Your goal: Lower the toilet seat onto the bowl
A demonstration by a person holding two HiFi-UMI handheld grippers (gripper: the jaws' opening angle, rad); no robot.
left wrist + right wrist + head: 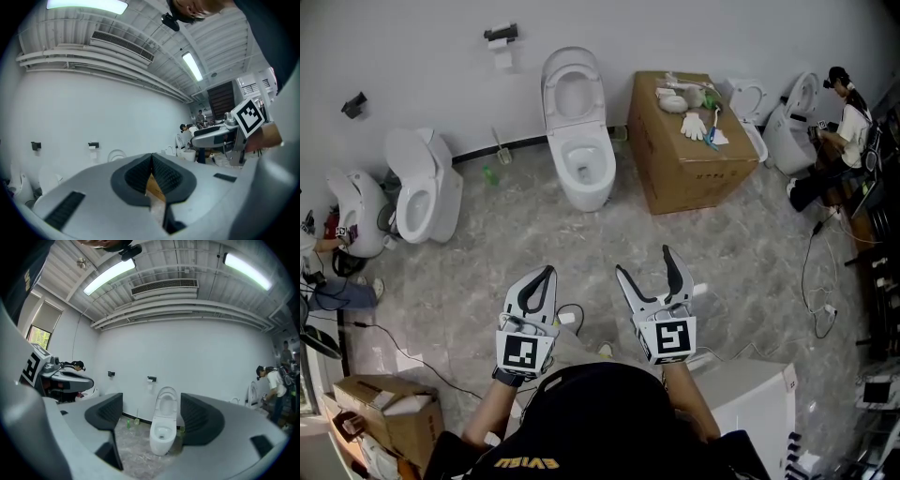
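The white toilet (584, 161) stands against the far wall, its seat and lid (573, 92) raised upright above the bowl. Both grippers are held low in front of me, well short of it and level. My left gripper (547, 272) is shut, its dark pads (161, 176) meeting at the tips with nothing held. My right gripper (644, 262) is open and empty. In the right gripper view the toilet (161, 434) shows far off between the two spread pads (199, 418), with the seat (167, 404) upright. The left gripper view faces the wall, with the right gripper (220, 136) at its right.
A cardboard box (667, 164) with gloves and a brush on top stands right of the toilet. More toilets stand at left (422, 192) and right (789, 122), where a person (848, 117) sits. A green bottle (489, 175) lies by the wall; cables (816, 281) cross the floor.
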